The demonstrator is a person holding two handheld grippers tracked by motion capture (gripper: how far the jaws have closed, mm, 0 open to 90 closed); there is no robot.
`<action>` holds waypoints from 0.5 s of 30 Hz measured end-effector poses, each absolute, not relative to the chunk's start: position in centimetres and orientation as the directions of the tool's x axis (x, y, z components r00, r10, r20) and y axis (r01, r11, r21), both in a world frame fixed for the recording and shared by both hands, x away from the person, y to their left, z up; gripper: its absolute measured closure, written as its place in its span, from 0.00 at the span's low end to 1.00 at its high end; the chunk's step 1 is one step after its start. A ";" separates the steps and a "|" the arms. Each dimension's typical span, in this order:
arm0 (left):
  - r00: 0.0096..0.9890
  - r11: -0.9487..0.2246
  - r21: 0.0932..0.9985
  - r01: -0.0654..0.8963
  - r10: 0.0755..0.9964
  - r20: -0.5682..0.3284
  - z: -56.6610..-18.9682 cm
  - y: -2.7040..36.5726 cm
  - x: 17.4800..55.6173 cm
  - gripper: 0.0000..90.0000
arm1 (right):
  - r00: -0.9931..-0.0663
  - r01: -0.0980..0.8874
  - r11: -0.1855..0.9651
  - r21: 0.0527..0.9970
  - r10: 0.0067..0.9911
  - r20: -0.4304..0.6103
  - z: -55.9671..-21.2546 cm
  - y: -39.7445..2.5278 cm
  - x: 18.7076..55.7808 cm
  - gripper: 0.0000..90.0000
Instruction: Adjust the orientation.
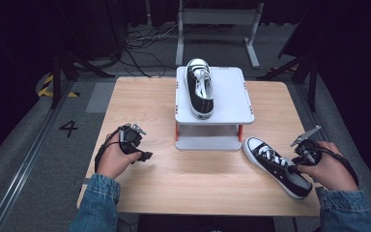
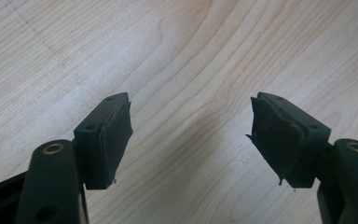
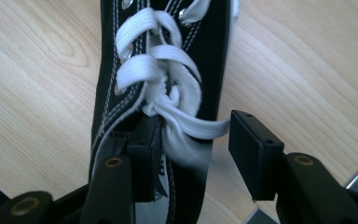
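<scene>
Right tongs sat at the near right of the table, over the heel end of a black sneaker with white laces. That sneaker lay on the table just right of the stand's near corner, toe pointing far-left, heel toward the person's right hand. In the right gripper view the right tongs stood part open: one jaw was inside the sneaker opening beside the tongue, the other jaw outside the side wall, clear of it, with a loose lace end reaching across the gap. Not clamped on it.

Left tongs rested at the near left of the table, held in the left hand, well apart from both shoes. In the left gripper view the left tongs were wide open, holding nothing, bare wood beneath.

Second sneaker lay on top of the white stand at table centre-far, toe pointing far.
</scene>
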State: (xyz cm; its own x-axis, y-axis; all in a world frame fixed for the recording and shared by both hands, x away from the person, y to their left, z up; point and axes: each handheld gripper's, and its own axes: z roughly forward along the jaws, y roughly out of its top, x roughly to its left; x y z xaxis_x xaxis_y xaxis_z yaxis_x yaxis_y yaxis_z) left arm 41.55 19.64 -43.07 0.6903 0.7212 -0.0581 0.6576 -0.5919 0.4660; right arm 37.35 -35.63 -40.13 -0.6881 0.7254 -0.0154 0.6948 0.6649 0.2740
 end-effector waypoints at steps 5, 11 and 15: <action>0.690 -0.591 0.460 0.663 0.721 -0.067 -43.2 19.7 41.5 0.32 | -0.752 0.626 0.722 0.293 0.658 -0.016 -40.7 -34.6 38.0 0.66; 0.695 -0.598 0.457 0.659 0.716 -0.065 -43.3 19.4 41.5 0.32 | -0.734 0.641 0.686 0.344 0.679 0.012 -39.9 -34.4 37.8 0.86; 0.699 -0.604 0.454 0.655 0.712 -0.062 -43.2 19.4 41.5 0.32 | -0.671 0.687 0.628 0.365 0.741 -0.012 -39.1 -34.3 37.7 0.86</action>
